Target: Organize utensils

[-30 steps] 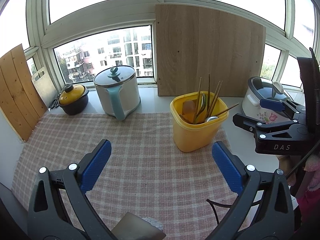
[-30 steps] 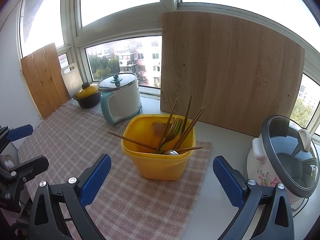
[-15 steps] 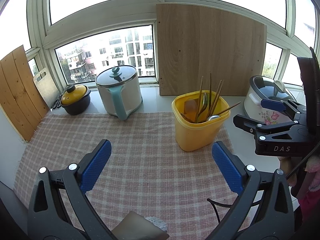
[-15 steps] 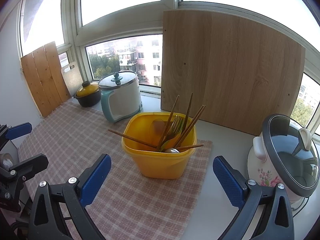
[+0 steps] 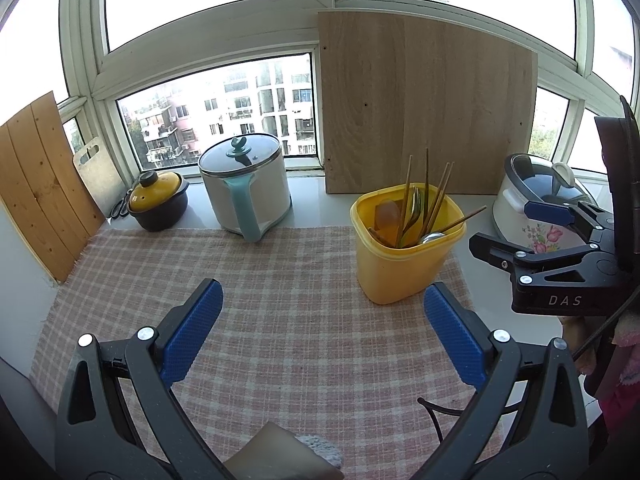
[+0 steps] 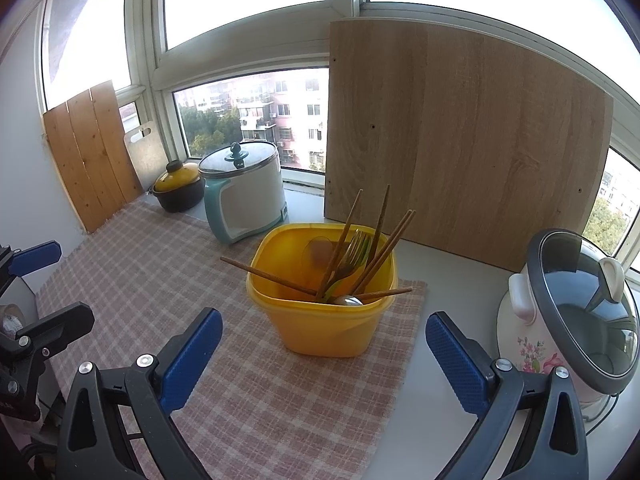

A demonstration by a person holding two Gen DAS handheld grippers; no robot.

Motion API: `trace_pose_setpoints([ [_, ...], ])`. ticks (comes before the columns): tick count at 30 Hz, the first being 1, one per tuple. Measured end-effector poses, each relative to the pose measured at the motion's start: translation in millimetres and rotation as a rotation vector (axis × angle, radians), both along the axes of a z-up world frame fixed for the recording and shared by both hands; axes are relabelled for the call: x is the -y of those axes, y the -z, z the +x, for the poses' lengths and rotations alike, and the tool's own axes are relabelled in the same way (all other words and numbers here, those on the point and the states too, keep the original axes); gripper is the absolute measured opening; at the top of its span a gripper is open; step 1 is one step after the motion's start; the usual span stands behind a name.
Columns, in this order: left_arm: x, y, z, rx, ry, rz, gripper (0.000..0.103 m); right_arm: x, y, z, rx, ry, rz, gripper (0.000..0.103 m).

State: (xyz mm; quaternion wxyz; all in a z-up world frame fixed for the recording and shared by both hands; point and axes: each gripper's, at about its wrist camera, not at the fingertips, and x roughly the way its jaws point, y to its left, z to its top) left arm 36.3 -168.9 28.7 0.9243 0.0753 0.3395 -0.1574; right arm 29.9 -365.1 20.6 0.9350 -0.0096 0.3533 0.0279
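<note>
One legible marking: "DAS".

The letters "DAS" stand in pale capitals on the black body of the right claw [image 5: 532, 228], low on its side, as seen from the left wrist view. No other readable text, number or label appears in either view; the floral print on the white cooker [image 6: 560, 332] carries no lettering.
</note>
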Motion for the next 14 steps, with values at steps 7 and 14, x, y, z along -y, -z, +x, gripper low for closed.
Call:
trace_pose_setpoints([
  [7, -1.2, -0.3, -0.2, 0.002, -0.008, 0.002, 0.102, -0.5, 0.2, -0.3, 0.000, 0.000, -0.003, 0.103],
  [14, -2.9, 1.7, 0.2, 0.007, -0.023, 0.003, 0.102, -1.6, 2.3, 1.4, -0.002, -0.004, -0.009, 0.103],
])
